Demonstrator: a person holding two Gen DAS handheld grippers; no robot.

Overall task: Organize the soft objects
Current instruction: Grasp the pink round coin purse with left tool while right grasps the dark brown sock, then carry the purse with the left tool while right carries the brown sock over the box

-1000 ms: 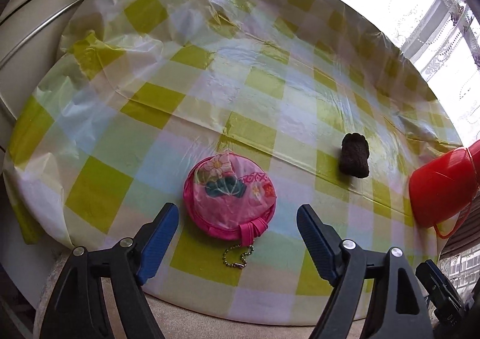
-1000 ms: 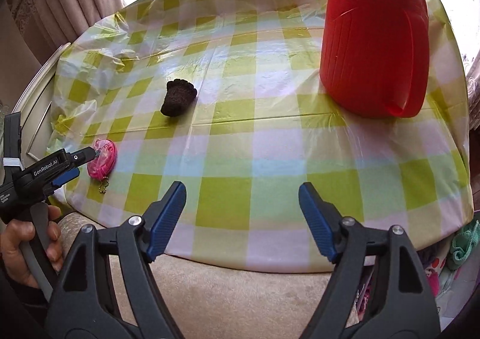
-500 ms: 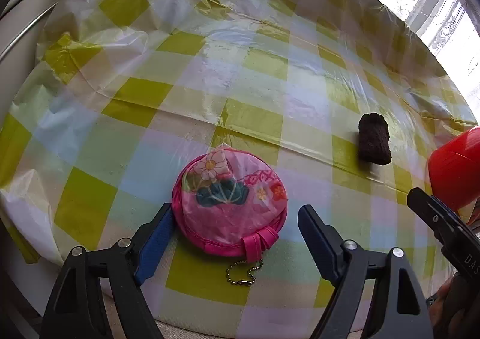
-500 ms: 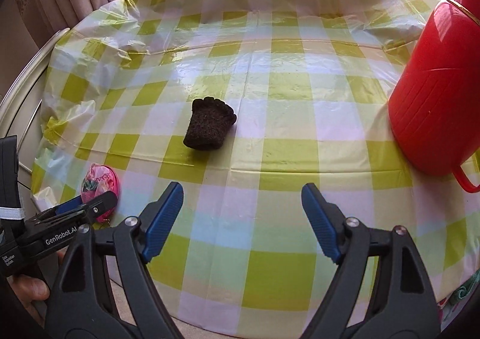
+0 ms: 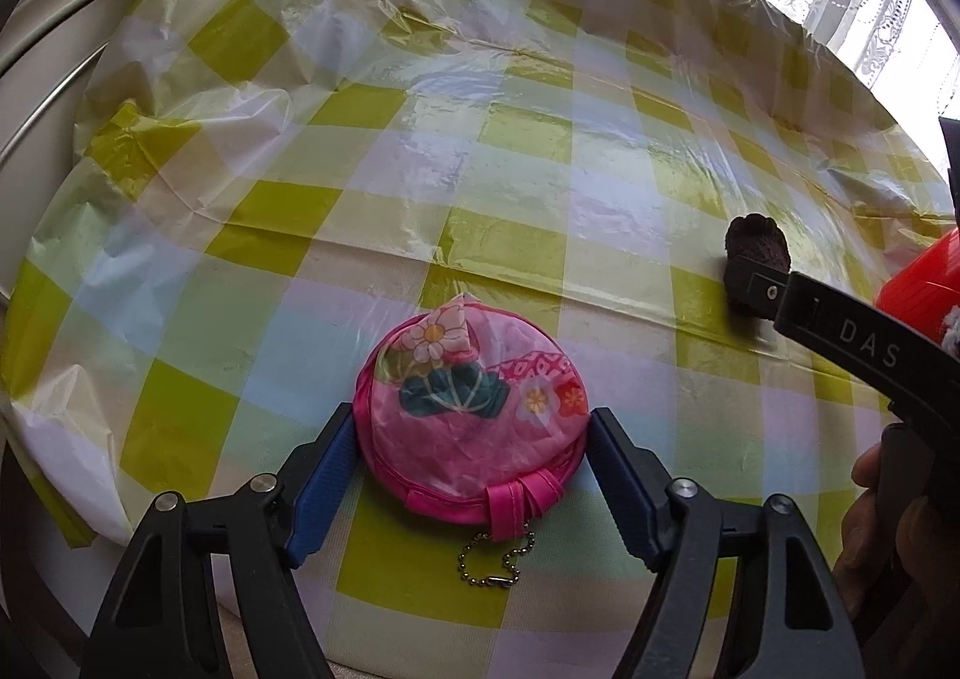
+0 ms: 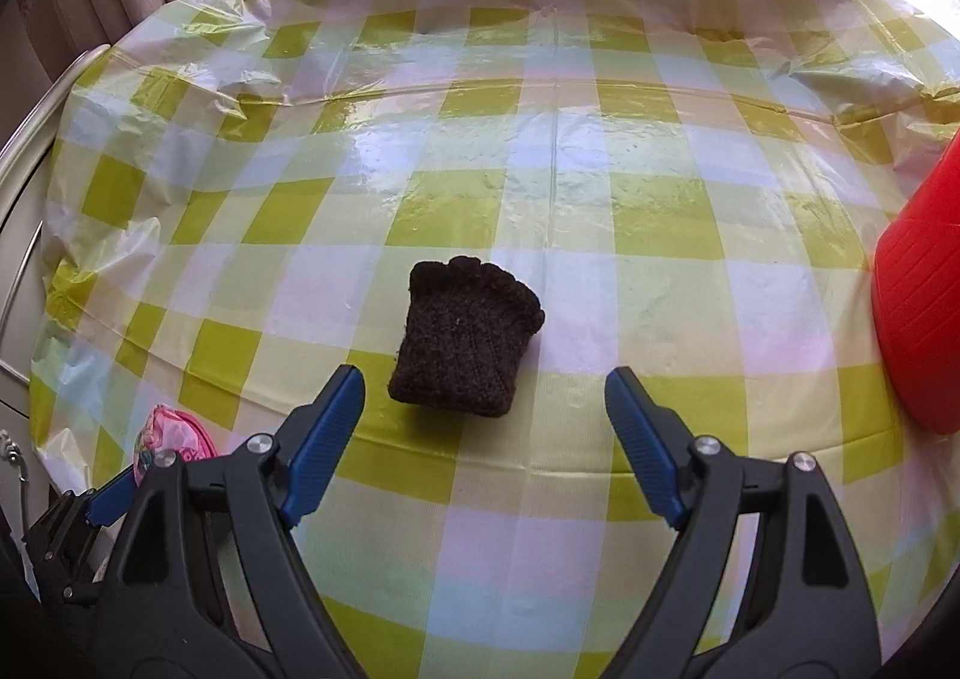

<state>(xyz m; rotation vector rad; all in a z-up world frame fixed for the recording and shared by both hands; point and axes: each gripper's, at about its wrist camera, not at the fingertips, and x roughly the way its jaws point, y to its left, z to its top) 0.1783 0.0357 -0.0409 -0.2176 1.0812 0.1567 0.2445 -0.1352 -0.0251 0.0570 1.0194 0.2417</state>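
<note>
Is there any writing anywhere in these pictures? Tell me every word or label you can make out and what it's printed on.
"DAS": pale letters on the black body of the right gripper, seen in the left wrist view; the word is cut off by the picture's edge, so it may run on.

The pink pouch carries flowers and patterns only, no words.

No writing shows on the dark knitted piece, the red jug or the checked tablecloth.

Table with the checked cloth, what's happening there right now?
A person holds a gripper in each hand over the checked tablecloth. The left gripper is closing around the round pink floral pouch, its blue pads at the pouch's edges. The right gripper is open, lined up just short of the dark knitted piece, which lies untouched. A red jug stands at the right.
</note>
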